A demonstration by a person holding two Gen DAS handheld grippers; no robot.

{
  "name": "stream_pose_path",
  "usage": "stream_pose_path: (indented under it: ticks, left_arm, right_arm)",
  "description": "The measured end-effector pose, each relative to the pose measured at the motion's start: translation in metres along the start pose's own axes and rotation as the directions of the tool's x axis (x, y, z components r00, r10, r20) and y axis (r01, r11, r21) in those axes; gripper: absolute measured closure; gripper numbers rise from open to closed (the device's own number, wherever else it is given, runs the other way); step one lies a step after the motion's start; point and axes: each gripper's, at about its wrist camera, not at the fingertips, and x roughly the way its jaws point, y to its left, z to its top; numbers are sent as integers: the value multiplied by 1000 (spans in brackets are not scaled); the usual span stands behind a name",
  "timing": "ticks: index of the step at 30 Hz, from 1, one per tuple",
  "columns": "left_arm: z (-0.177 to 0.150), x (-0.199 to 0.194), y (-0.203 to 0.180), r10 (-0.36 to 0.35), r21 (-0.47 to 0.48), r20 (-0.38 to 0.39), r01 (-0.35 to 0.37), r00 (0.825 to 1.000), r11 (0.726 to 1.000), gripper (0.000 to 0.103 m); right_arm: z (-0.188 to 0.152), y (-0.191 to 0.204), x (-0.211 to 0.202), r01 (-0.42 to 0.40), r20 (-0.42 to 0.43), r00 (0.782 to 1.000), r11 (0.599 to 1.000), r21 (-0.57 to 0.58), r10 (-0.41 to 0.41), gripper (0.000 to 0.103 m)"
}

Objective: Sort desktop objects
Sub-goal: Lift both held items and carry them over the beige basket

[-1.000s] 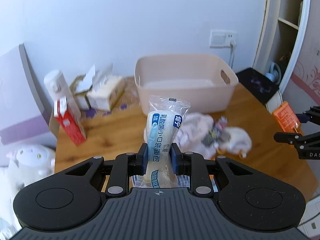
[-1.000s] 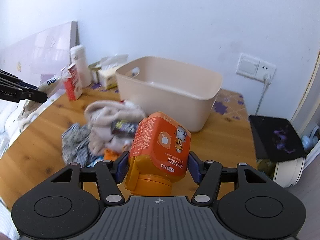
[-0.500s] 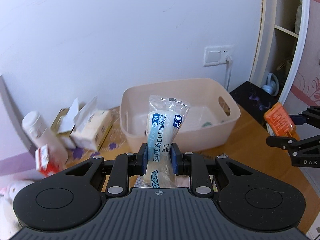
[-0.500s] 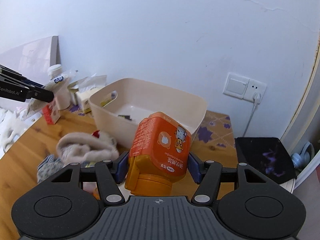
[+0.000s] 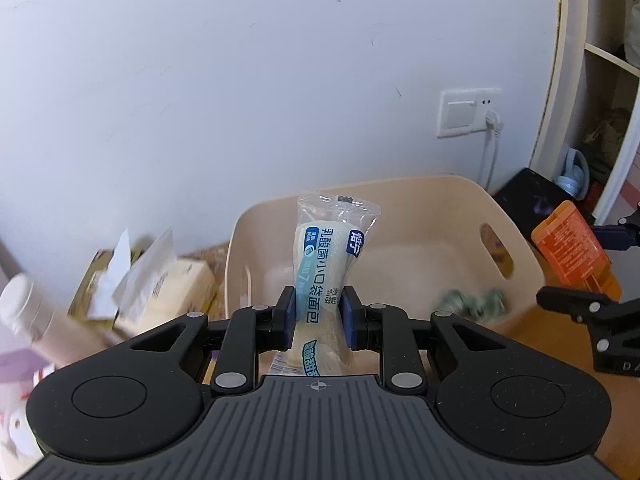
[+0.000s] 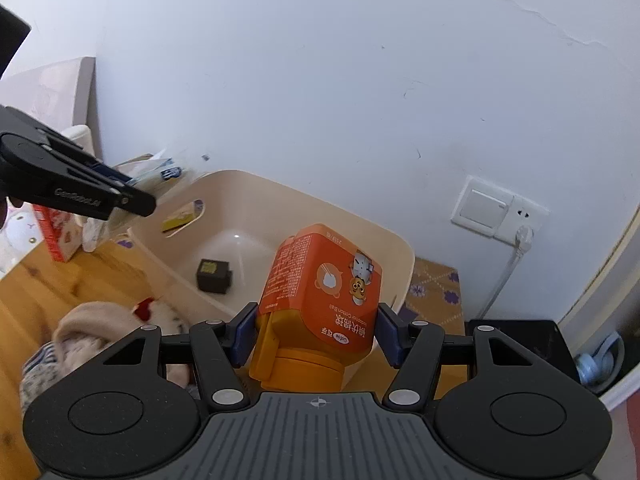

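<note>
My left gripper (image 5: 319, 316) is shut on a clear-wrapped bread packet (image 5: 330, 260) with blue print, held upright in front of the beige plastic bin (image 5: 444, 200). My right gripper (image 6: 316, 334) is shut on an orange cotton-ball box (image 6: 324, 280), held just before the bin's near wall (image 6: 404, 268). The left gripper shows in the right wrist view (image 6: 132, 196) at the bin's left rim; the orange box shows in the left wrist view (image 5: 568, 244) at the bin's right. A small black box (image 6: 214, 276) lies in the bin.
Tissue packs (image 5: 168, 288) and a white bottle (image 5: 32, 320) stand left of the bin. A red carton (image 6: 56, 232) and a heap of cloth (image 6: 92, 332) lie on the wooden table (image 6: 48, 280). A wall socket with cord (image 6: 520, 220) is at right.
Both grippers have moved forward and up toward the bin with their loads. The bin now fills more of both views, and the cloth heap has dropped out of the left wrist view.
</note>
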Motion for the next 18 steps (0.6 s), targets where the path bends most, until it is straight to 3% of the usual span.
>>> stream_pose_path:
  ticks: [9,15,18]
  left_arm:
    - [12,62,-3,5,-29,-45,-6,999,1000,80]
    - [5,102,0,-5,-50,-155,-3,988,999,80]
    - [-1,117,-1,44,-40,-224,-54,974,998,79]
  right_arm:
    - [16,-3,62,23,-61,998,999,-39,-25,45]
    - [18,-6,102,11,-143,990,1000,-19,-13,45]
    - [16,-5,121,-14,-205,979,999,-38,6,45]
